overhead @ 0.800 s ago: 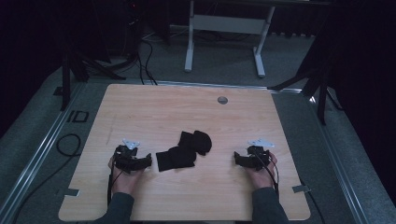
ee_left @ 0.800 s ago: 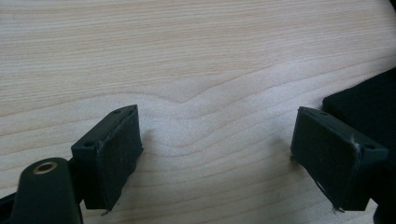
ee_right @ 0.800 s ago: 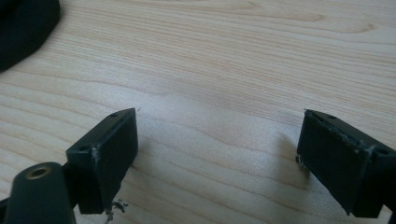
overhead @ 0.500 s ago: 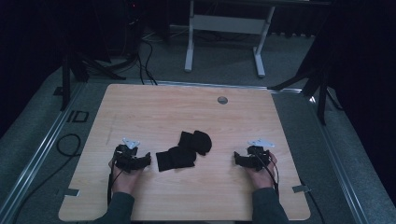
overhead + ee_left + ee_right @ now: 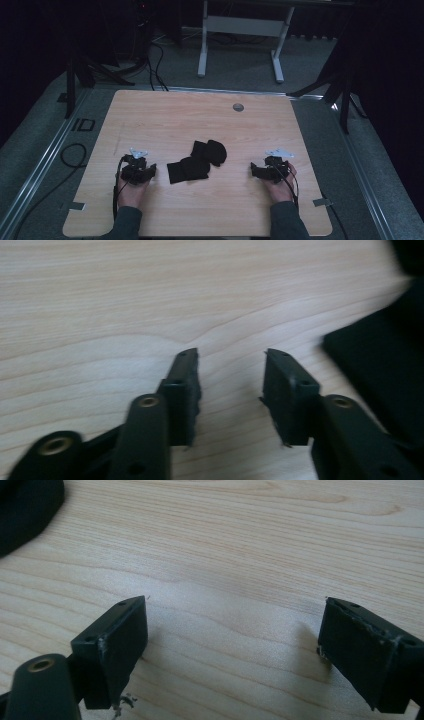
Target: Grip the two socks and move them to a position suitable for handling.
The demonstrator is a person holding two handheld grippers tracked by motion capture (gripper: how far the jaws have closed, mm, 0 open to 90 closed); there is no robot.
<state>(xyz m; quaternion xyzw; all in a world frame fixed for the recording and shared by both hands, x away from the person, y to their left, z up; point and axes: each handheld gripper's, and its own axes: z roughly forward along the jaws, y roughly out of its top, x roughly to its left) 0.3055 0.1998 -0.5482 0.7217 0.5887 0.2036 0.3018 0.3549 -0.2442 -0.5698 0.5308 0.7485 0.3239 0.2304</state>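
A pile of black cloth pieces lies near the middle of the wooden table. My left gripper rests on the table just left of the pile, jaws a little apart and empty. In the left gripper view its fingertips hover over bare wood, with the black cloth at the right edge. My right gripper sits to the right of the pile, a gap away. In the right gripper view its jaws stand wide open over bare wood, and a bit of the black cloth lies at top left.
A small round grey disc is set in the table near its far edge. A white desk frame stands on the floor beyond the table. Black stands and cables flank the table. Tape marks sit at the near corners.
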